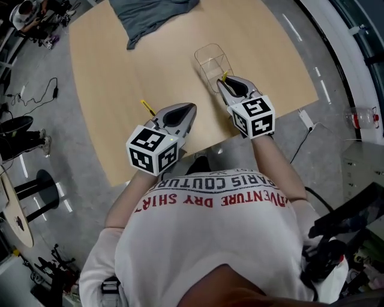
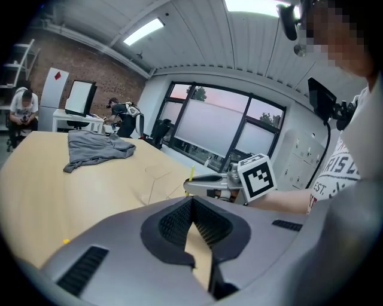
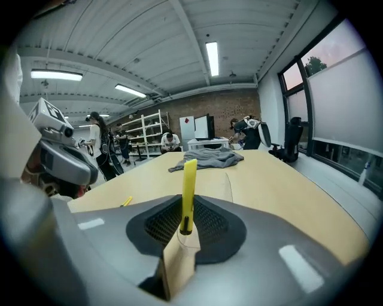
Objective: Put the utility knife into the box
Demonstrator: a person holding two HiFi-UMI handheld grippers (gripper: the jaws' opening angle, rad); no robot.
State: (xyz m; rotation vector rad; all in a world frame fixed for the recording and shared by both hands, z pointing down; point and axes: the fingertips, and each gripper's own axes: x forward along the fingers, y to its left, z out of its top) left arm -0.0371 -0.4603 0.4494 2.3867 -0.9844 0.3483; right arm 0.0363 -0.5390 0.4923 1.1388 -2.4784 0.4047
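A clear plastic box (image 1: 212,62) lies on the wooden table (image 1: 120,60), just beyond my right gripper (image 1: 223,82). That gripper is shut on a yellow utility knife (image 3: 188,188), which stands upright between the pads; its yellow tip (image 1: 225,76) shows at the box's near end. My left gripper (image 1: 189,109) hovers over the table's near part, its jaws shut with nothing between them. A second yellow knife (image 1: 147,107) lies on the table just left of the left gripper. In the left gripper view, the right gripper (image 2: 206,182) and its knife (image 2: 191,173) appear ahead.
A grey cloth (image 1: 150,15) lies crumpled at the table's far side, also visible as the cloth (image 3: 206,158) beyond the box. The table's near edge (image 1: 198,149) runs right under both grippers. People sit and stand at desks and shelves (image 3: 140,136) far behind.
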